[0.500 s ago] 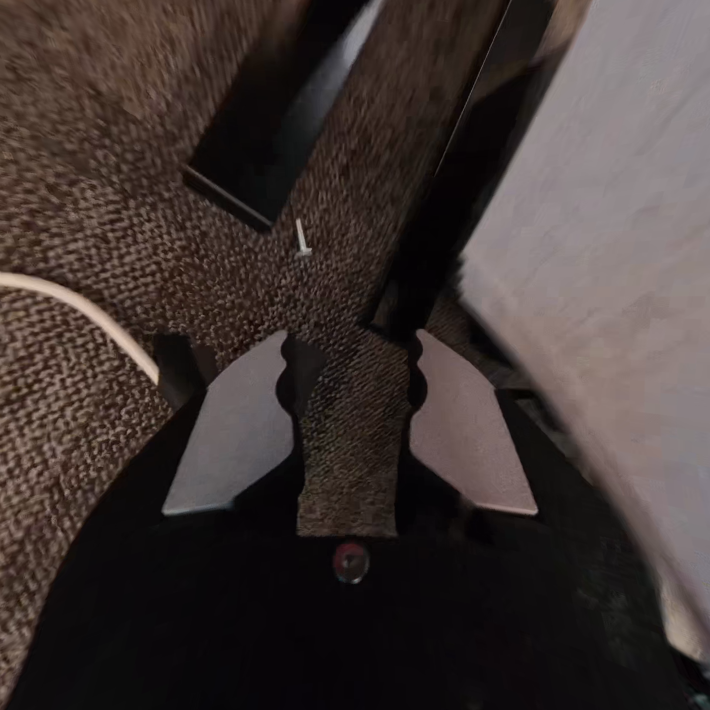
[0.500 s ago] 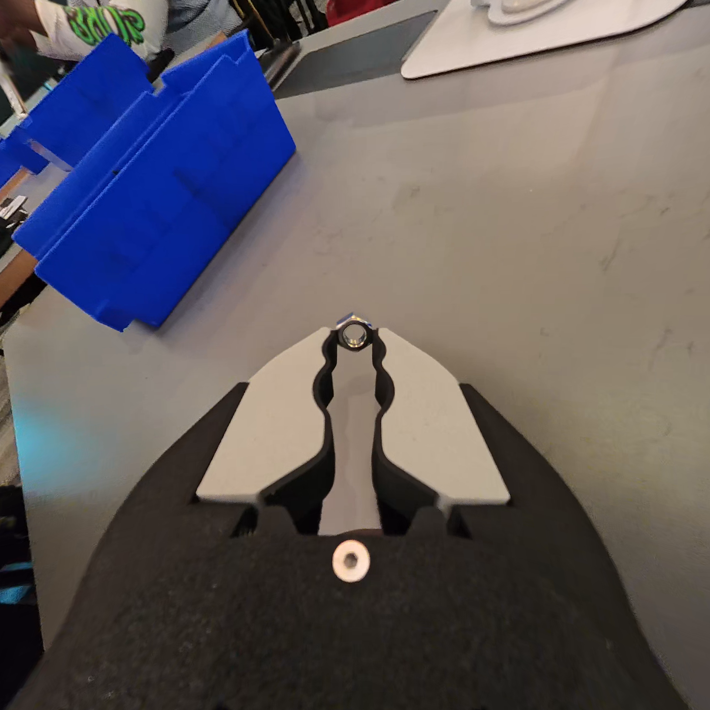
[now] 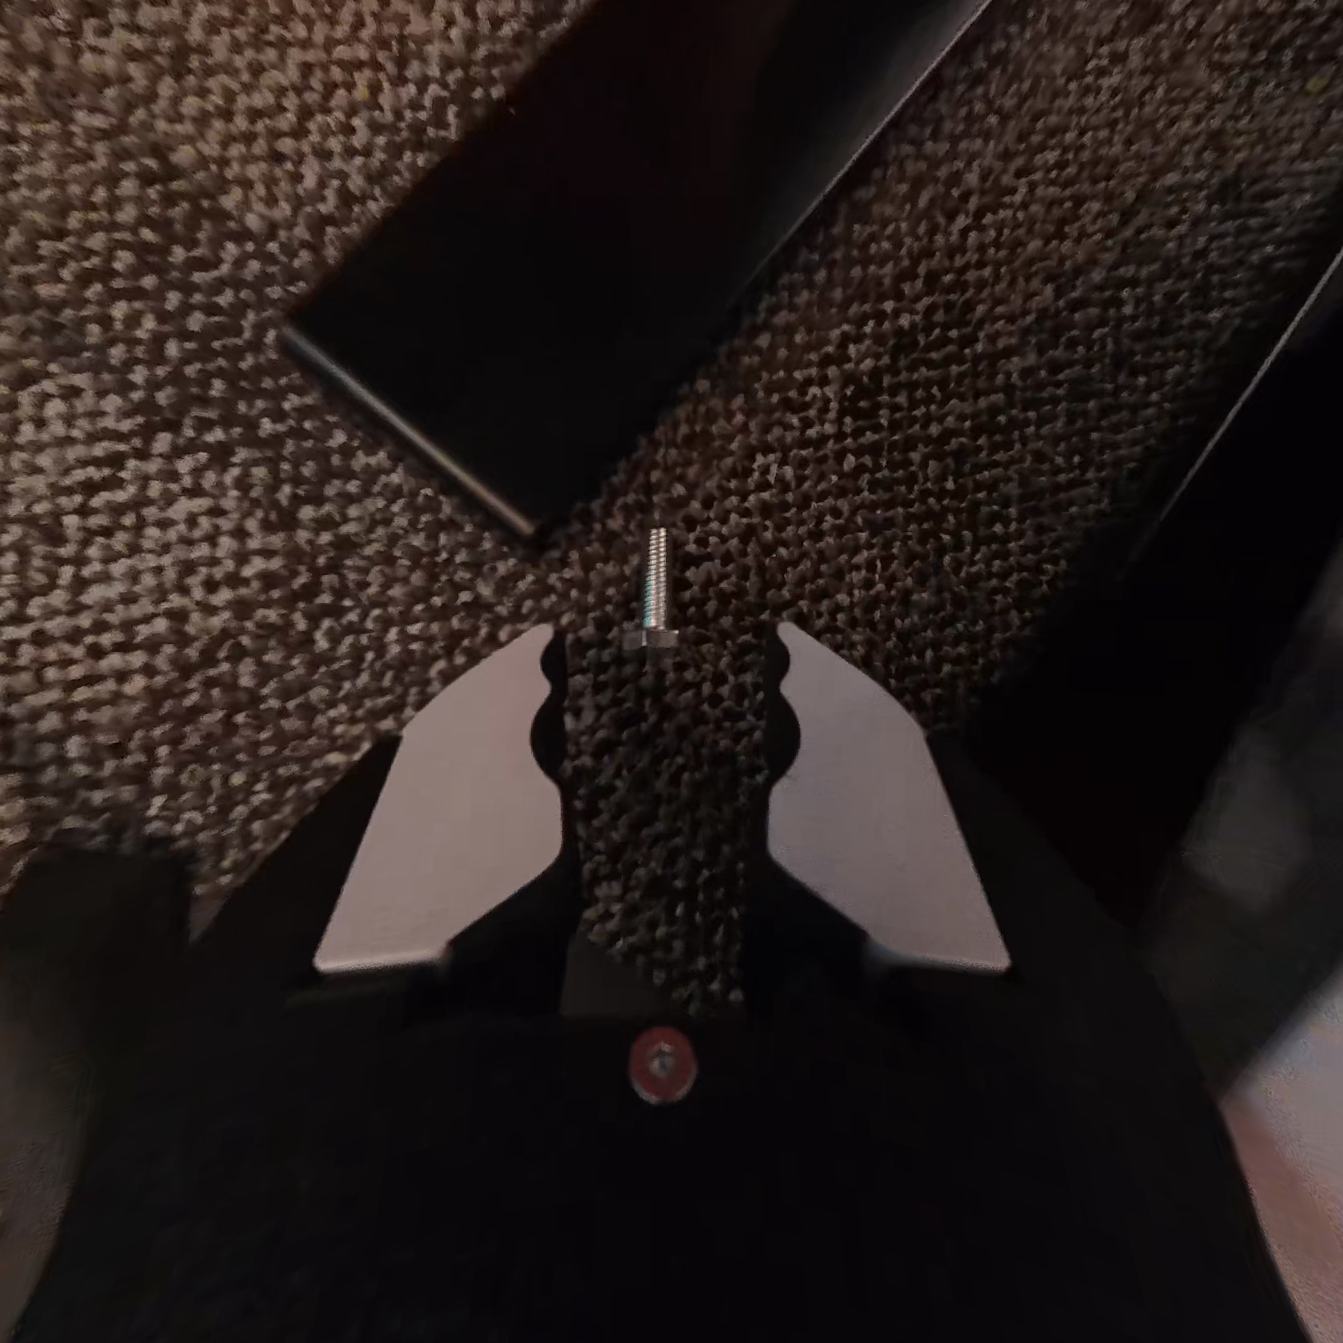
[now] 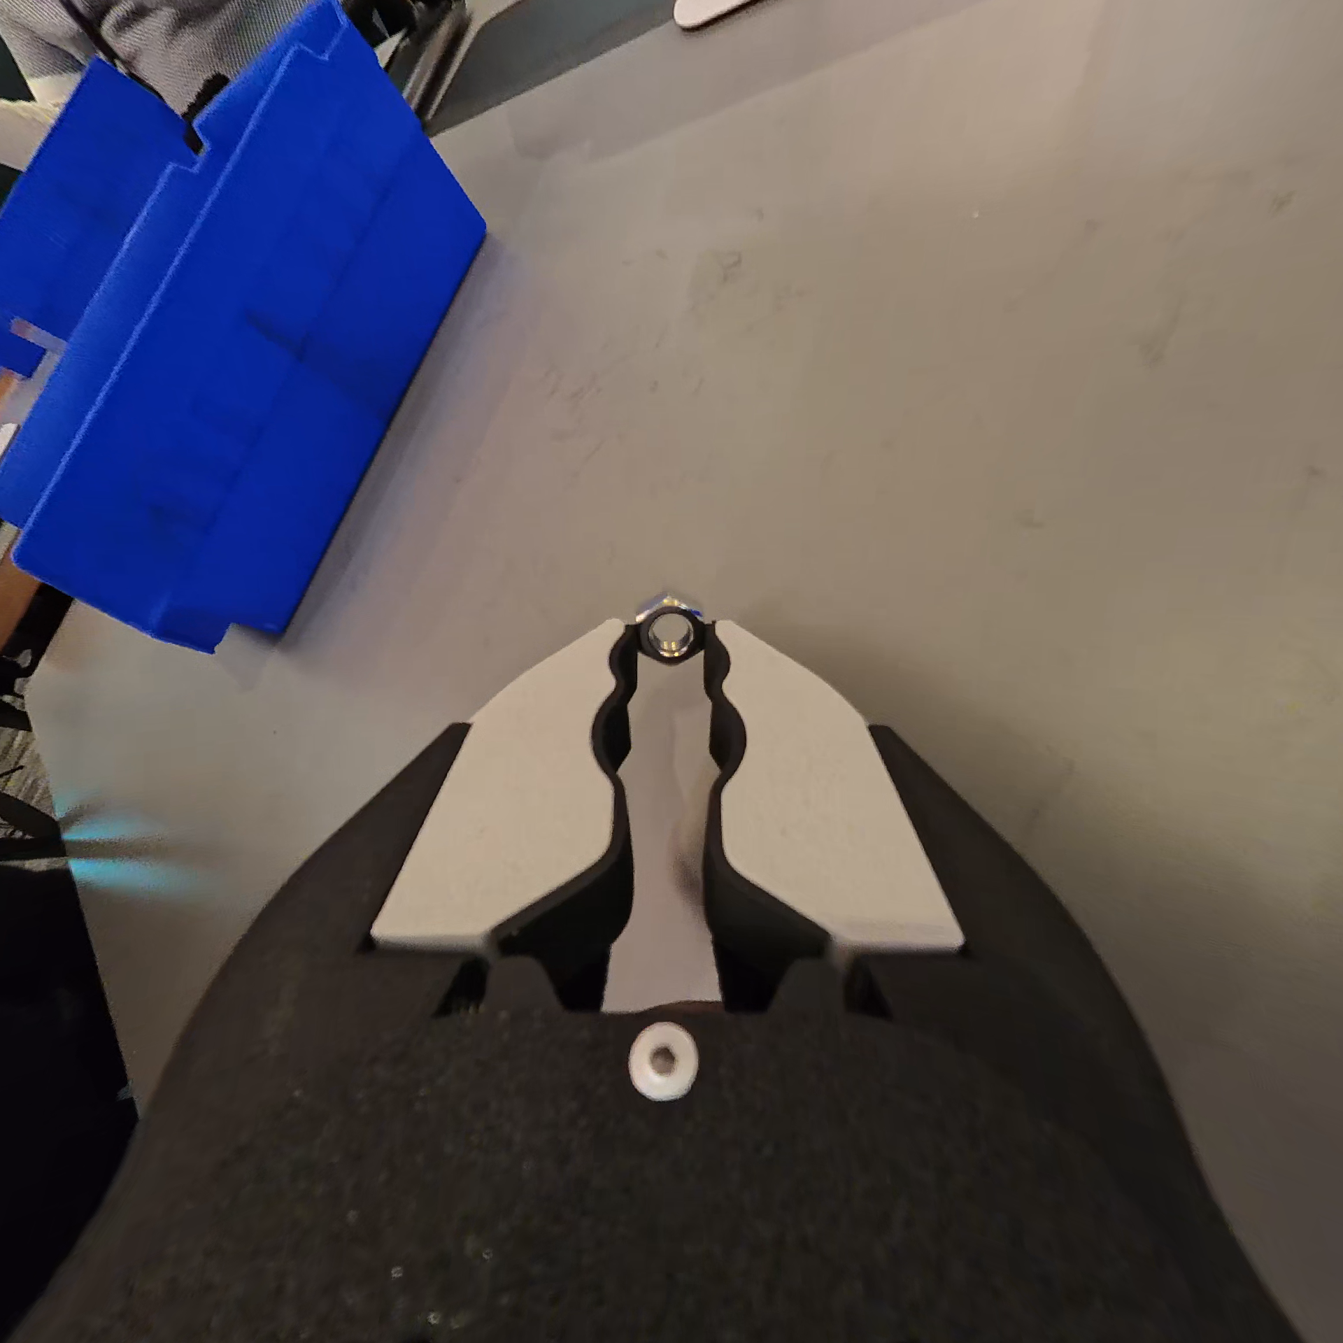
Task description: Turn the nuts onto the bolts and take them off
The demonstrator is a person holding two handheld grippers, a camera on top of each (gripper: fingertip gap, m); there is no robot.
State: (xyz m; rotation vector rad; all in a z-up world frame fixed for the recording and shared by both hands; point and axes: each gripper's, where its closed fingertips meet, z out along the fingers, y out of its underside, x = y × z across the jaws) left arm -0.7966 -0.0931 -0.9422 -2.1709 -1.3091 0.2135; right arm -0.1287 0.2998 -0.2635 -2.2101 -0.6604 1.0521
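In the left wrist view a small silver bolt [image 3: 654, 590] lies on brown speckled carpet [image 3: 218, 436], its hex head toward me and its thread pointing away. My left gripper [image 3: 663, 639] is open and empty, its fingertips on either side of the bolt head and just short of it. In the right wrist view my right gripper [image 4: 668, 631] is shut on a silver hex nut [image 4: 668, 629], held at the very fingertips with its hole facing the camera, above a grey table [image 4: 945, 363].
Black furniture legs [image 3: 552, 305] and a dark frame bar [image 3: 1163, 654] cross the carpet close to the bolt. A blue plastic bin [image 4: 240, 363] stands at the left of the grey table. A white pad [image 4: 708, 9] lies at the far edge. My hands' fingertips stand some 105 cm from each other.
The left gripper has moved forward and down toward the bolt, which now sits right at its fingertips. The right gripper, still holding the nut, has shifted slightly toward the blue bin.
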